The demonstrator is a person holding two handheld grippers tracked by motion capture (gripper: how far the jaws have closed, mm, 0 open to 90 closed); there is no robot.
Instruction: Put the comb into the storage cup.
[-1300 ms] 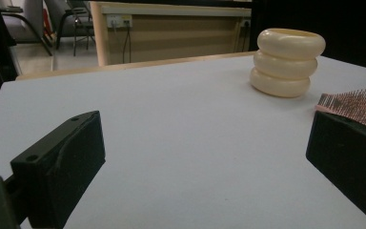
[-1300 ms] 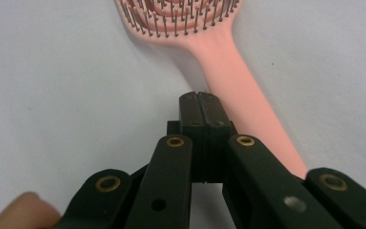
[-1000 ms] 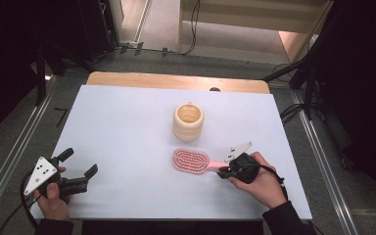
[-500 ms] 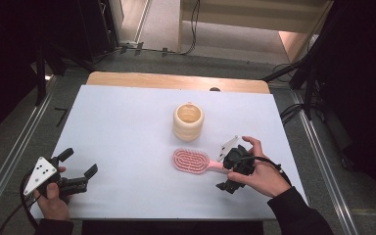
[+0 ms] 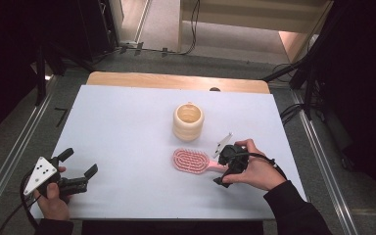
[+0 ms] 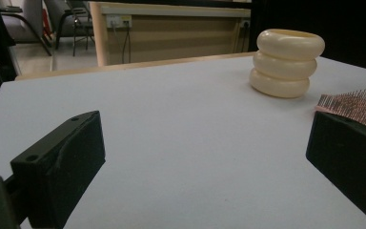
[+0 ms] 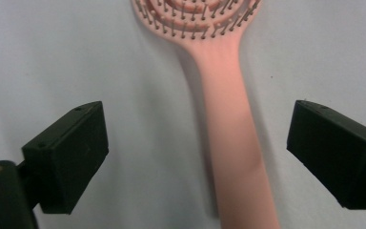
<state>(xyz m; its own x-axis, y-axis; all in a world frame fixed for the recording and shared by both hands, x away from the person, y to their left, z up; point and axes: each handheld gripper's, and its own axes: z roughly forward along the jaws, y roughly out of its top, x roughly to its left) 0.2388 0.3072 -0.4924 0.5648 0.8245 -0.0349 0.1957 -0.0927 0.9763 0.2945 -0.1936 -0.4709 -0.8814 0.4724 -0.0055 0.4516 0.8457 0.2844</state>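
Right gripper (image 5: 223, 169) poised over the pink plastic paddle hairbrush (image 5: 192, 160), jaws spread wide either side of its handle, likely lining up a grasp. Brush lies bristles-up just in front of the cream ribbed ceramic mug (image 5: 188, 121). Left gripper (image 5: 79, 172) rests agape near the white table (image 5: 122, 127) corner, out of the way.

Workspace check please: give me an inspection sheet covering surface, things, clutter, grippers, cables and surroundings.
Surface: white table, wooden strip at its far edge.
Things: pink hairbrush lying bristles up; cream ridged cup upright beyond it, apart from it.
Clutter: nothing seen.
Grippers: right gripper open, jaws either side of the brush handle, not touching it; left gripper open, jaws with nothing between them, at the near left of the table.
Cables: one trails from each gripper; more lie on the floor past the table.
Surroundings: dark stands, metal rails, grey floor.
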